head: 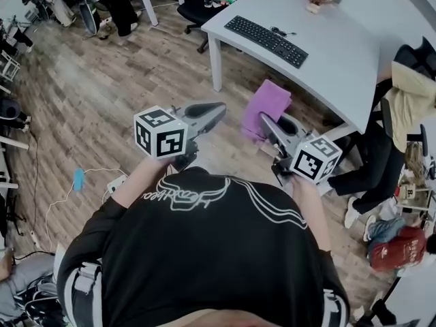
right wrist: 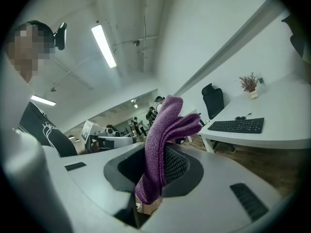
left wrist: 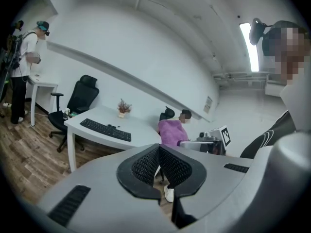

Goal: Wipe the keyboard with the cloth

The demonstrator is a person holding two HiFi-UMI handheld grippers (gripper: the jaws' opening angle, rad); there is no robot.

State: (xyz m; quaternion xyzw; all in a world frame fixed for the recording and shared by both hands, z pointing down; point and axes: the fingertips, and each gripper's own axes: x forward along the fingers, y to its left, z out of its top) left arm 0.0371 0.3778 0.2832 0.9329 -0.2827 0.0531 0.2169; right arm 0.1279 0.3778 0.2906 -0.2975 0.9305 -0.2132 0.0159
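Guessing the weak spot is the grip: the right gripper [head: 264, 121] pinches the cloth [head: 266, 105] by one fold only, so dragging it over keys could tug it free. Left gripper [head: 219, 107] has its jaws closed on nothing. Cloth's purple, knit-looking, flopping above the jaws. Keyboard [head: 266, 40] is black, lying along the table's [head: 340, 80] near edge by the left corner, well apart from both grippers.

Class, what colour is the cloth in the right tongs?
A purple knitted cloth, clearest in the right gripper view.
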